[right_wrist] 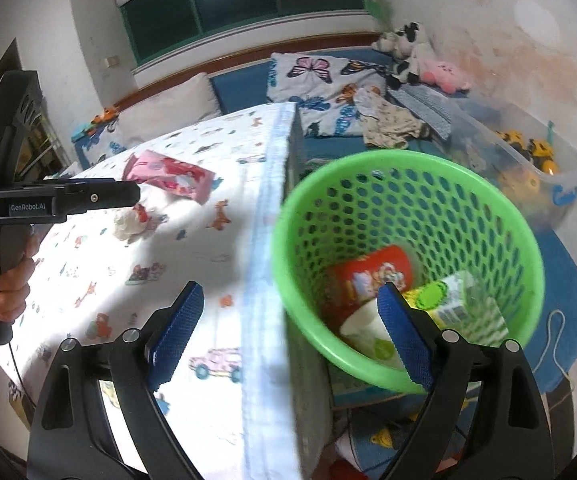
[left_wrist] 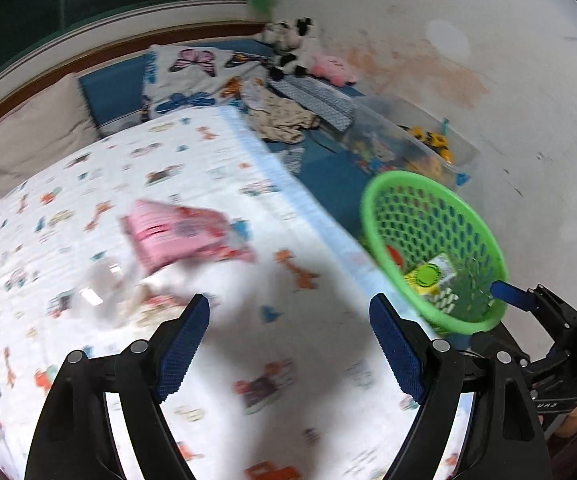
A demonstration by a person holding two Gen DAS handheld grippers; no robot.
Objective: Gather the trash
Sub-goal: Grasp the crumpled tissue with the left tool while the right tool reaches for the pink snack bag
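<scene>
A pink snack packet (left_wrist: 184, 232) lies on the patterned bed sheet (left_wrist: 216, 152), with crumpled clear and white trash (left_wrist: 104, 292) beside it. My left gripper (left_wrist: 290, 340) hangs open over the sheet, short of both, with nothing between its fingers. In the right wrist view the pink packet (right_wrist: 168, 174) and a crumpled wad (right_wrist: 132, 220) lie just past the left gripper (right_wrist: 134, 196). A green mesh basket (right_wrist: 408, 176) stands off the bed's edge and holds a red cup (right_wrist: 372, 272), a white cup (right_wrist: 360, 326) and a green-yellow carton (right_wrist: 448, 300). My right gripper (right_wrist: 290, 332) is open above the basket's near rim, holding nothing.
A clear plastic bin of yellow toys (right_wrist: 528, 160) stands against the wall behind the basket. Pillows (right_wrist: 320, 76), plush toys (right_wrist: 408, 52) and loose clothes (right_wrist: 388, 124) lie on the blue mat (right_wrist: 560, 280). A hand (right_wrist: 12, 280) grips the left gripper's handle.
</scene>
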